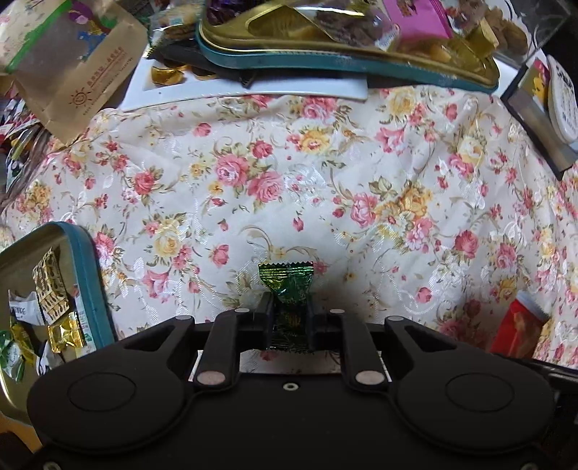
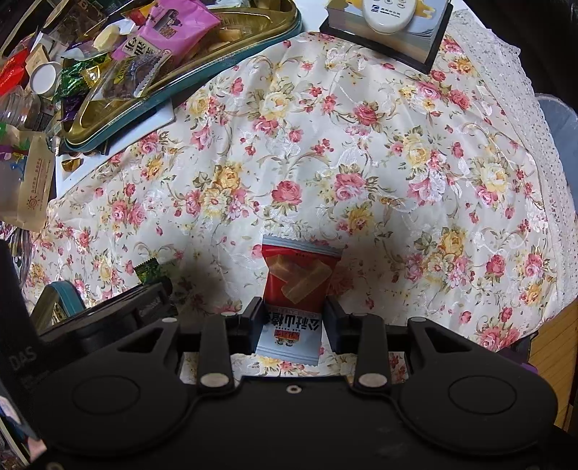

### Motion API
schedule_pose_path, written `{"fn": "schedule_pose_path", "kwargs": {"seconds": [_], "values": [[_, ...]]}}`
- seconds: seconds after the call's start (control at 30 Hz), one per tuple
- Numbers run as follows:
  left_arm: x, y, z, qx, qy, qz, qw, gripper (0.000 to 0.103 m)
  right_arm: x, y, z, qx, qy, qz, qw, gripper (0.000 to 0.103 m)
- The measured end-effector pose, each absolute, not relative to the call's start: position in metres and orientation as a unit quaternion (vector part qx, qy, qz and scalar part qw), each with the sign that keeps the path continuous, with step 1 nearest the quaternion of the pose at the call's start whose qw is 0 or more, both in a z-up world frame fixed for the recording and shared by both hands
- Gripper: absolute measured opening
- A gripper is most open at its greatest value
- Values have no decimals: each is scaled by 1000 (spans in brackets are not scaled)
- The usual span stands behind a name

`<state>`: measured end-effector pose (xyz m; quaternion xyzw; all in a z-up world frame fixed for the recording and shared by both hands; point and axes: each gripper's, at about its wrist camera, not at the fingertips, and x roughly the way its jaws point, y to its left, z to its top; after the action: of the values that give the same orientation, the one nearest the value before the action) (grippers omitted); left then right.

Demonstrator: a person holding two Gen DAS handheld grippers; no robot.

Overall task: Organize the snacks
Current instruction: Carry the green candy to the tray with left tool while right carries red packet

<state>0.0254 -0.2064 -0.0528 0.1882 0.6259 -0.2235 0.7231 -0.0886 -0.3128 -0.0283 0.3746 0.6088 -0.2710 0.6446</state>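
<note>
Over a floral-clothed worktop (image 1: 325, 173), one green candy (image 1: 289, 285) is clamped in the left tool (image 1: 290, 318) and one red snack packet (image 2: 300, 278) in the right tool (image 2: 293, 321).

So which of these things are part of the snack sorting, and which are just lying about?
Part of the job:
- green candy in the left gripper
- red snack packet in the right gripper
- small tin holding sweets
- big tin heaped with snacks

Lying about:
- white remote
- paper bag
- floral cloth
</note>
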Motion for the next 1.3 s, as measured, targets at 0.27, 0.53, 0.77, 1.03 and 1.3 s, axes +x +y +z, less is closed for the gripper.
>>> {"fn": "schedule_pose_path", "kwargs": {"seconds": [0.27,0.53,0.77,1.03,1.3], "values": [[42,-178,-22,161,619,-199,742,24,-78,-302,-29,363,616,-264,648,37],[59,-143,9,141,599,-173,769,24,-63,-287,-30,345,625,-253,653,37],[86,-103,30,108,586,-126,793,24,-49,-272,-31,330,630,-244,659,37],[117,-47,32,69,597,-60,797,24,-24,-241,-31,310,638,-223,669,37],[134,4,22,41,614,-15,788,24,5,-202,-29,279,644,-197,685,37]]}}
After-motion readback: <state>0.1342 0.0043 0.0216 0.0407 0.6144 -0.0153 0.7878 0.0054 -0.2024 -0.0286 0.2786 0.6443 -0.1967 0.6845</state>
